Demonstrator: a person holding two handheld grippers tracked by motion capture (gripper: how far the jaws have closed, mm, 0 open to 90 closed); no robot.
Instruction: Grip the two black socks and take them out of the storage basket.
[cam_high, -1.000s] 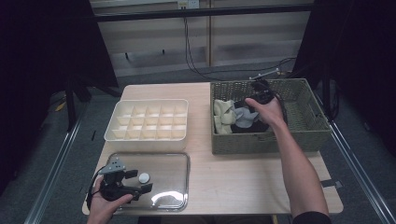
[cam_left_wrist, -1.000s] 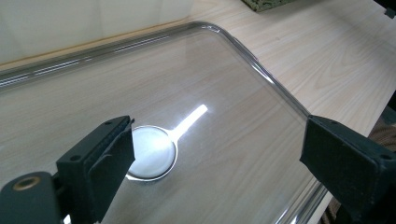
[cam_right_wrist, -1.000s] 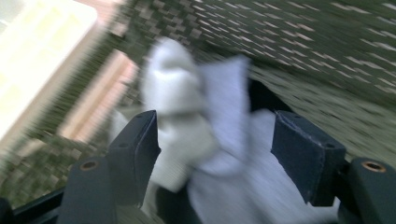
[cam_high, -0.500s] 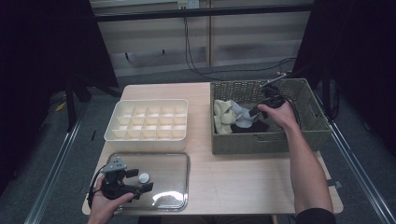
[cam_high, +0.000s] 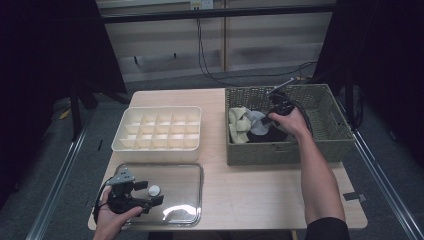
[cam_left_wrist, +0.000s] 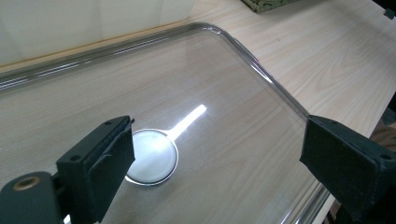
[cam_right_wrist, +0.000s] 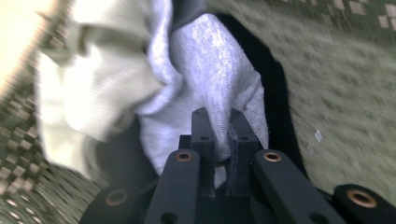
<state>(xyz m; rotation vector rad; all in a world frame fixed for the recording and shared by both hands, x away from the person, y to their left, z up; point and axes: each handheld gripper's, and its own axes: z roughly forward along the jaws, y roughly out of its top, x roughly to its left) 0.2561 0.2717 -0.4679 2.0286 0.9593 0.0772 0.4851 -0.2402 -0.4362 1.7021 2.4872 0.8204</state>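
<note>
The light wooden table (cam_high: 260, 195) carries everything, and both grippers work above it. Largest on it is the olive-green woven rectangular basket (cam_high: 330, 145), into which the right gripper (cam_high: 272, 116) reaches from above. To that gripper's left stands the cream plastic tray of small square compartments (cam_high: 157, 131), and just in front of the tray lies the clear rounded-corner plastic lid (cam_high: 185, 210), flat on the wood under the left gripper (cam_high: 150, 196).

Inside the basket a heap of cloth lies beneath the right gripper: a cream ribbed cloth (cam_right_wrist: 88, 98) to its left, a black cloth (cam_right_wrist: 275, 88) behind and under its tips, and the pale grey knit cloth (cam_right_wrist: 205, 70) right at its tips. The right gripper's jaws have just been closing and now pinch a fold of the pale grey knit cloth between their pads, nearly together.

The left gripper's jaws stand wide apart with nothing held; between them, nearer the left jaw, sits the small round white knob (cam_left_wrist: 152, 156) of the lid.
</note>
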